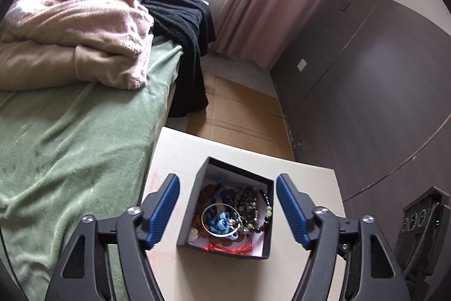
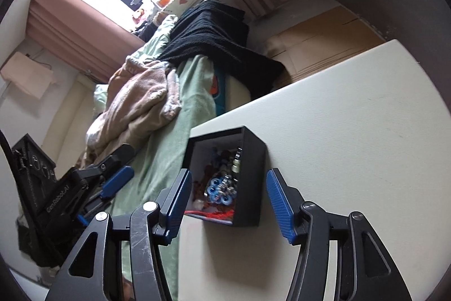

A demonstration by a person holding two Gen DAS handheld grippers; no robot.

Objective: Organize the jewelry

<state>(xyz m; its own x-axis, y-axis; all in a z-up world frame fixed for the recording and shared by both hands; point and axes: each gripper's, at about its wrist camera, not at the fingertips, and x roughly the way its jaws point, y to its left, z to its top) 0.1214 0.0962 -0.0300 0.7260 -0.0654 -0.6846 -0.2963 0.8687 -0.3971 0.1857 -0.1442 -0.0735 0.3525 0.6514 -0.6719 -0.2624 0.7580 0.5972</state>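
Note:
A small black box [image 1: 267, 216] stands open on a cream table [image 1: 180, 148]. It holds tangled jewelry: a silver bangle [image 1: 221, 220], blue rings, dark bead bracelets [image 1: 263, 213] and a red cord [image 1: 231, 248]. My left gripper [image 1: 227, 208] is open and empty, its blue pads on either side of the box, above it. In the right wrist view the box [image 2: 251, 182] sits near the table's left edge. My right gripper [image 2: 227, 205] is open and empty, just in front of the box. The left gripper [image 2: 112, 179] also shows there, over the bed at left.
A bed with a green sheet [image 1: 70, 137] adjoins the table on the left, with a pink blanket [image 1: 79, 33] and black knit throw [image 1: 186, 30]. A dark wardrobe [image 1: 366, 92] stands on the right. Cardboard [image 1: 239, 114] covers the floor beyond the table.

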